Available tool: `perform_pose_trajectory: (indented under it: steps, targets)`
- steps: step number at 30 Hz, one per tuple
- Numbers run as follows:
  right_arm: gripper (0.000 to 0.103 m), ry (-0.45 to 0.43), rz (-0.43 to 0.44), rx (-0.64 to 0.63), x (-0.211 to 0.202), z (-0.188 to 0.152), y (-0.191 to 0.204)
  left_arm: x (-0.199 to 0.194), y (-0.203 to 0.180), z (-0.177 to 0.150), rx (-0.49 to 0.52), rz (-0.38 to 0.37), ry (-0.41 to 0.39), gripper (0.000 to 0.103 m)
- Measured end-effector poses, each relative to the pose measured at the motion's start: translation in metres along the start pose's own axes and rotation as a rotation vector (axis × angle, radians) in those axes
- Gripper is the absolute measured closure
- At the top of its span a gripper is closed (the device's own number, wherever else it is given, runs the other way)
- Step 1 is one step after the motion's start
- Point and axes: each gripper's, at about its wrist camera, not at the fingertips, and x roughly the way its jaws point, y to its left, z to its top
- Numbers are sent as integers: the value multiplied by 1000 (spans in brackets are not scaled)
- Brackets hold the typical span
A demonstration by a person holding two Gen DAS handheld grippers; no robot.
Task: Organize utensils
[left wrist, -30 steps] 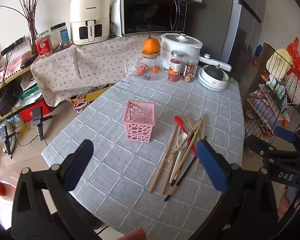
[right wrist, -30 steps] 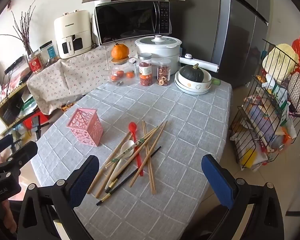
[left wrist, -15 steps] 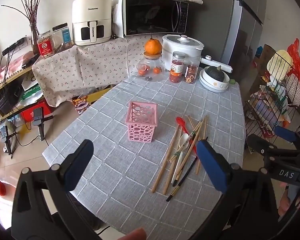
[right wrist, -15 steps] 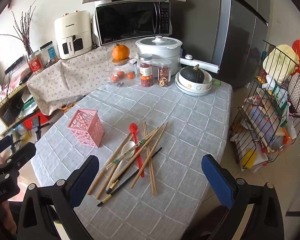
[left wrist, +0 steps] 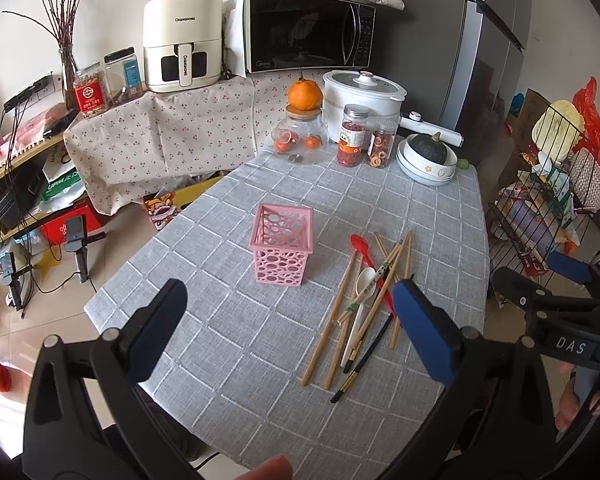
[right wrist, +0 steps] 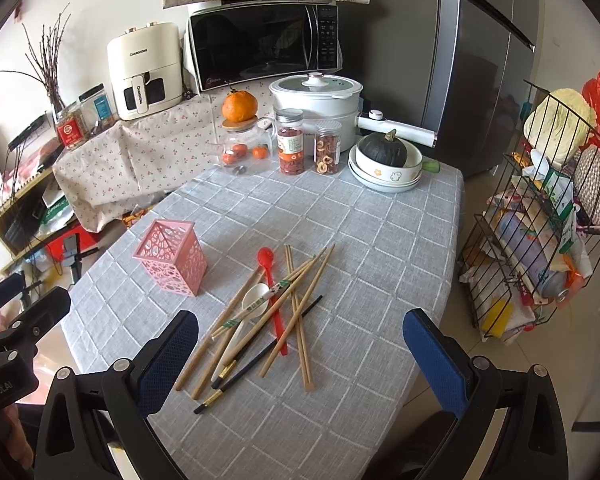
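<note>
Both my claws: left claw (left wrist: 288,328) and right claw (right wrist: 300,356) released, holding nothing.
Chopsticks (right wrist: 300,312): piled beside pink basket (right wrist: 170,256).

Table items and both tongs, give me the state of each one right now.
Pink holder: upright, empty.
Chopsticks: loose crossed pile beside it.
Red spoon: lying in the pile.
White spoon: lying in the pile.
Left tongs: open, empty.
Right tongs: open, empty.

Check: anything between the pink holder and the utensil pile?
No. In the right wrist view only bare grey checked cloth separates the pink holder from the utensil pile; the left wrist view shows the same gap.
</note>
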Motion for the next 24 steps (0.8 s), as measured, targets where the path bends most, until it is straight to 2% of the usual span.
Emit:
perform_pose_trajectory:
  steps: [24]
  targets:
    - [0, 2, 0, 2, 0, -1, 0, 1, -2, -3, -1, 0, -4, 1]
